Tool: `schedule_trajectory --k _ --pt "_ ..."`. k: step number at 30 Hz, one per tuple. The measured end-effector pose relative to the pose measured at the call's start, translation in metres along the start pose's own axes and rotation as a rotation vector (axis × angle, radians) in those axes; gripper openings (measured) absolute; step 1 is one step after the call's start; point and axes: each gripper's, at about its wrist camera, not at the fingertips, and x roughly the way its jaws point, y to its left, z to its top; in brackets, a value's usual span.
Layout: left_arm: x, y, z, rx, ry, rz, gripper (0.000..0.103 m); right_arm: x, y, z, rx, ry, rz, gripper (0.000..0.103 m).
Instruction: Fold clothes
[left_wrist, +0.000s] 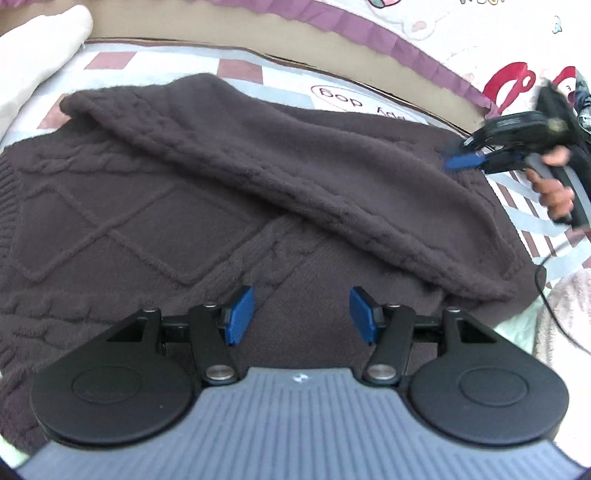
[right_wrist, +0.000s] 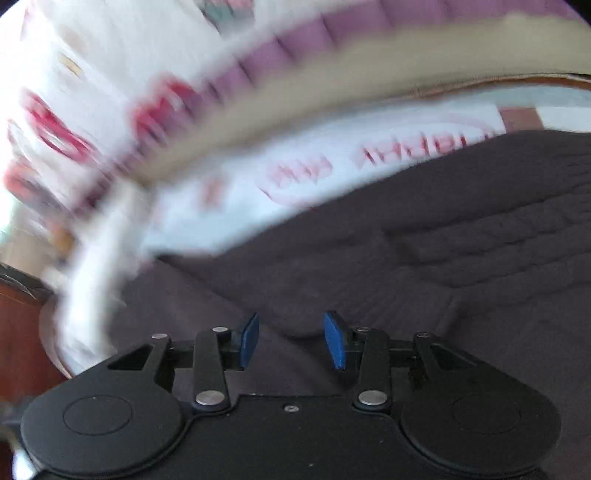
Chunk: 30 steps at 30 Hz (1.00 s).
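A dark brown cable-knit sweater (left_wrist: 155, 206) lies spread flat on a bed. One sleeve (left_wrist: 295, 173) is folded diagonally across its body. My left gripper (left_wrist: 302, 315) hovers over the near part of the sweater, open, with nothing between its blue pads. In the left wrist view my right gripper (left_wrist: 456, 155) appears at the sweater's far right edge, held by a hand (left_wrist: 554, 192). In its own blurred view the right gripper (right_wrist: 291, 341) is above the sweater (right_wrist: 406, 266), jaws apart with nothing between them.
The sweater rests on a white sheet (left_wrist: 258, 74) with pink squares and red lettering. A purple-frilled white quilt (left_wrist: 443, 29) lies beyond, and a cream pillow (left_wrist: 33, 55) at the far left. A black cable (left_wrist: 546, 291) trails at the right. Brown wooden furniture (right_wrist: 22, 332) stands left.
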Motion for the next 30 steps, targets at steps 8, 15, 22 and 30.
schedule_trajectory --k 8,15,22,30 --pt "-0.002 0.004 -0.009 -0.027 0.003 -0.009 0.056 0.019 -0.030 -0.001 0.130 0.344 0.034 0.045" --pt "-0.001 0.012 -0.009 -0.060 -0.003 -0.024 0.056 0.010 -0.019 -0.013 -0.144 0.386 0.128 0.049" --pt "-0.001 0.011 -0.010 -0.075 -0.009 -0.022 0.057 0.000 0.027 -0.054 -0.488 0.309 0.075 0.062" --pt "0.001 0.012 -0.011 -0.084 -0.011 -0.025 0.058 -0.043 0.071 -0.093 -0.690 0.073 0.079 0.012"
